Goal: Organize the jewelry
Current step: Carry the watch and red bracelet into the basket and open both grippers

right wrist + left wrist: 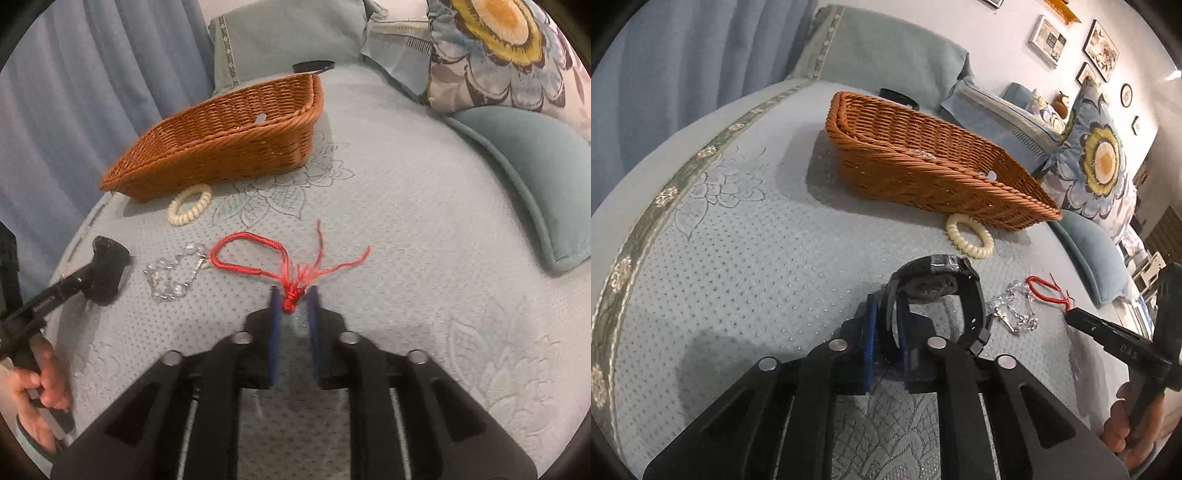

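While the left claw (886, 332) sits clamped on the black watch (938, 291) strap, the right claw (293, 295) stands apart around the knot of the red cord bracelet (255, 254), pads not pressing. Both on the bed (406, 221), basket (229, 136) beyond the claws. Risks: thin strap hold, so the watch could swing or slip out on lifting; right claw closing could catch only tassel threads, or snag the silver chain (170, 273) just left of the cord. Right view shows the knot between the pads; left view shows the watch grip, there hidden.
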Tool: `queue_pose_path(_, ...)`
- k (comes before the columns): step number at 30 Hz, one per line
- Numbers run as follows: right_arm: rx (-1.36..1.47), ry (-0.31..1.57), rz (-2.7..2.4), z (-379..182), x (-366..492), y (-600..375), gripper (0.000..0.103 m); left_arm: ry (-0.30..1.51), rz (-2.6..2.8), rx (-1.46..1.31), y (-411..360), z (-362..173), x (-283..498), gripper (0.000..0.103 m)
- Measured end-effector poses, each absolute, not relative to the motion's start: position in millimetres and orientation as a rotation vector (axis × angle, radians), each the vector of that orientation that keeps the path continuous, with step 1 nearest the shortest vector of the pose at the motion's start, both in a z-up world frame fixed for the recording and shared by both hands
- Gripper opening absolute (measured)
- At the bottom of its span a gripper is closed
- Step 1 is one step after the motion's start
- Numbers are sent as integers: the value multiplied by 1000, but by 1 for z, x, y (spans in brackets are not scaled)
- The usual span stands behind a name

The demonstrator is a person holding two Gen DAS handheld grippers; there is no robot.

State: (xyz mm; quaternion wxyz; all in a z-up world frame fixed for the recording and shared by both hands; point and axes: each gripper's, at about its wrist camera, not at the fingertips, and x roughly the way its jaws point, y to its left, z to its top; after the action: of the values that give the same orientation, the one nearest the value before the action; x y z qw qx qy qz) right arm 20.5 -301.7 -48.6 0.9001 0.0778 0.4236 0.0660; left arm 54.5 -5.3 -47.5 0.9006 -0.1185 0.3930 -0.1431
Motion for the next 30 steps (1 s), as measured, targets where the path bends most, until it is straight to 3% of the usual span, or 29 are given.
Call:
queue_pose_path(2,149,869,131,-48,21,-300,47,813,-302,-227,-8,-48,53,16)
queue_pose_path(7,91,881,84,-51,34,-290,47,814,-295,-186,-17,-47,53,22)
queue_pose_path(8,79,879,78,-50,37,-287,44,816,-287,-176,-18,-47,55,22)
queue_pose_path(9,68,875,81,-49,39,-285,29,816,-278,-165,-20,-47,55,22)
queue_pose_path(10,62,871,89,-49,40,-283,21,816,-268,-152,-22,-47,55,19)
queue_pose_path(11,64,870,95,-48,40,-281,8,813,-256,-145,-22,-47,55,8)
queue_pose_path(21,129,750,149,-5,22,-290,7,734,-292,-207,-12,-28,43,5)
queue_pose_path(30,129,609,235,71,70,-275,7,600,-313,-219,-16,39,74,5)
